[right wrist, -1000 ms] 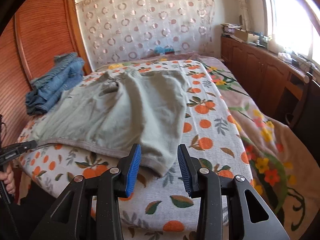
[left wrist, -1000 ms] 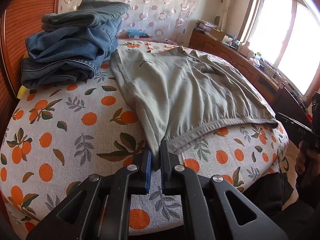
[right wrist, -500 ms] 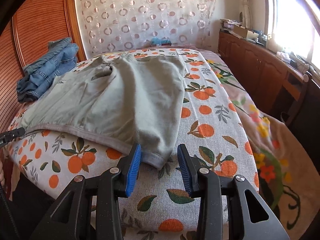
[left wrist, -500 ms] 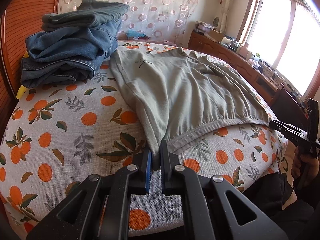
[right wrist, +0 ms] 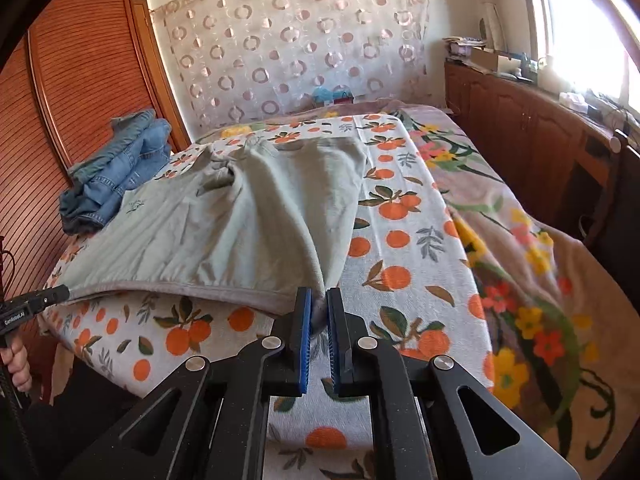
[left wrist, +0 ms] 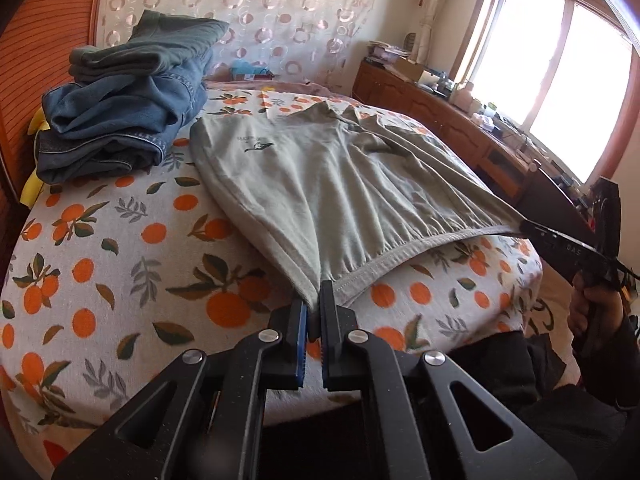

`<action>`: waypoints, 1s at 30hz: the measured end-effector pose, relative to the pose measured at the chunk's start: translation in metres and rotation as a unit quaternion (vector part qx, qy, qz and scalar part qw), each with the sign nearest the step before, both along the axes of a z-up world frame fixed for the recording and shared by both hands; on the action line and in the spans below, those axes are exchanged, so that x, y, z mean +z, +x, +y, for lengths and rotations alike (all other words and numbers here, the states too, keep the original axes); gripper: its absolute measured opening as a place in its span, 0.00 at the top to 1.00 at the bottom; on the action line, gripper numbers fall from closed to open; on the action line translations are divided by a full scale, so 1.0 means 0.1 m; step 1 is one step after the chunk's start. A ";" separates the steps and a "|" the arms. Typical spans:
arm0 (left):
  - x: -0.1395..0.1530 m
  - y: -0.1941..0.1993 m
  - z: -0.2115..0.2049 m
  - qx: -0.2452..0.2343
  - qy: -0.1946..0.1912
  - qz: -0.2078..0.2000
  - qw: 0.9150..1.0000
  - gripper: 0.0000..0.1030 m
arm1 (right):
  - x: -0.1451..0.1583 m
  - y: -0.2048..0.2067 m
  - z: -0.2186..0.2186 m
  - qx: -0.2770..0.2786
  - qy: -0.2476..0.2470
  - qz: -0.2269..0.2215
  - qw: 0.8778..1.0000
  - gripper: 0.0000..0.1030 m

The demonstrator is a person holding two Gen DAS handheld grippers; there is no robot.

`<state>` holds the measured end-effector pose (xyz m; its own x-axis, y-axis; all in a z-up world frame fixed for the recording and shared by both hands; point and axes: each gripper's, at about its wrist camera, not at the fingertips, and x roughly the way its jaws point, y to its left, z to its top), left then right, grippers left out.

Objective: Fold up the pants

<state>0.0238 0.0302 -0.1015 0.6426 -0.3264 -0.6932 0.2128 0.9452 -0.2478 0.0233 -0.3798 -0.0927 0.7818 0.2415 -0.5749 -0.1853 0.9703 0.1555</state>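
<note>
Both grippers are sitting low at the near bed edge, pointing forward. Left gripper (left wrist: 314, 312) is clamping one waistband corner of the grey pants (left wrist: 320, 184); right gripper (right wrist: 319, 312) is pinching the opposite corner, fabric bunching between jaws, pants spreading ahead on the orange-print sheet (right wrist: 404, 248).

The pants (left wrist: 320, 184) are soft, dull green cloth, the bedsheet (left wrist: 120, 248) is rough woven cloth, the jeans (left wrist: 120, 120) are thick blue denim, the wardrobe (right wrist: 80, 80) is shiny wood, and the left tongs (left wrist: 314, 320) are dull black plastic with silver metal screws.
</note>
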 end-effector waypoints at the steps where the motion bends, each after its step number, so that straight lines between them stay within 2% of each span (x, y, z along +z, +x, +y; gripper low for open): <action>1: 0.00 -0.04 -0.01 -0.002 0.001 0.002 1.000 0.94 | -0.01 -0.06 0.00 0.003 -0.001 0.000 1.000 0.93; 6: -0.01 -0.15 0.05 0.001 -0.001 0.012 1.000 0.94 | -0.05 -0.19 -0.07 0.010 0.008 0.010 1.000 0.93; 10: -0.02 -0.12 0.07 0.009 0.002 0.012 1.000 0.93 | -0.05 -0.12 -0.04 0.006 0.013 0.014 1.000 0.93; 15: 0.07 -0.18 0.10 0.011 0.004 0.000 1.000 0.92 | 0.06 -0.13 0.06 0.011 0.017 -0.006 1.000 0.93; 20: 0.14 -0.19 0.13 0.014 -0.003 -0.005 1.000 0.87 | 0.13 -0.12 0.13 0.017 0.017 -0.025 0.999 0.93; 23: 0.15 -0.19 0.16 0.024 -0.001 -0.008 1.000 0.80 | 0.19 -0.09 0.21 0.027 0.013 -0.035 0.999 0.93; 28: 0.15 -0.14 0.27 0.042 0.002 -0.013 0.999 0.55 | 0.26 -0.04 0.39 0.054 0.009 -0.047 0.997 0.93; 30: 0.16 -0.12 0.32 0.049 0.007 -0.019 0.999 0.55 | 0.27 0.01 0.47 0.067 0.008 -0.050 0.996 0.93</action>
<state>0.0117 0.0620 -0.0852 0.6964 -0.2505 -0.6726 0.1276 0.9654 -0.2274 0.0239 -0.3327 -0.0656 0.7954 0.3555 -0.4908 -0.3278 0.9336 0.1450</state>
